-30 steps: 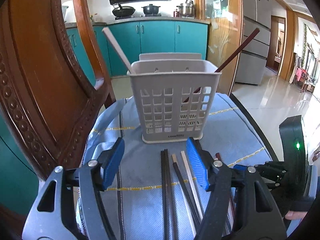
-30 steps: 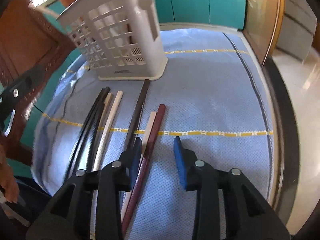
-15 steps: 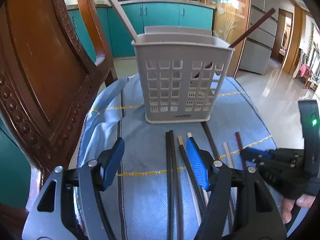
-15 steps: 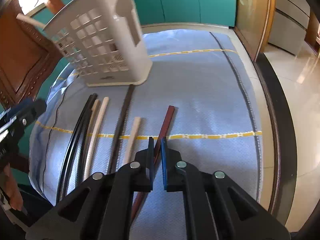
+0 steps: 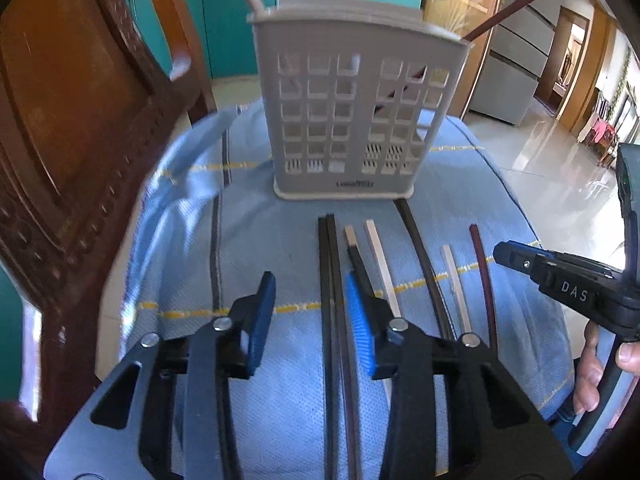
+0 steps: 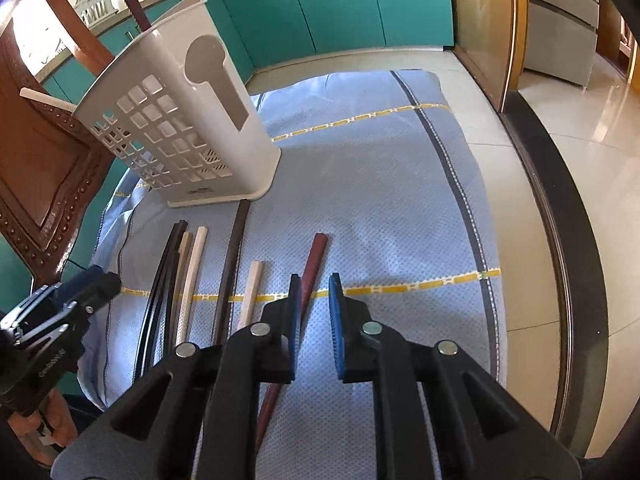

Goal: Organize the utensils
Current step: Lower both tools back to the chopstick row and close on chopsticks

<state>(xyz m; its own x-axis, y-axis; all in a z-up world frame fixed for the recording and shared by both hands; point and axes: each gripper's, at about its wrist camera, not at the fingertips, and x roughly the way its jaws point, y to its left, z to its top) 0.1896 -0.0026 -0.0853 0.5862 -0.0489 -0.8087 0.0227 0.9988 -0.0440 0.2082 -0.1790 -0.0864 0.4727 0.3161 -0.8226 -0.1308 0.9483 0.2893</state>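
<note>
Left gripper (image 5: 310,322) closing, black chopsticks pair (image 5: 330,272) between its jaws

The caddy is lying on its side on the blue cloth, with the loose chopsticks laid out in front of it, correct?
Not quite. The caddy stands upright on the blue cloth, as the left wrist view shows. The loose chopsticks do lie in front of it.

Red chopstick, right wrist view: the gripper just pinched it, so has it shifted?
Yes. The red chopstick swung its far end right, away from the cream stick it lay beside.
</note>
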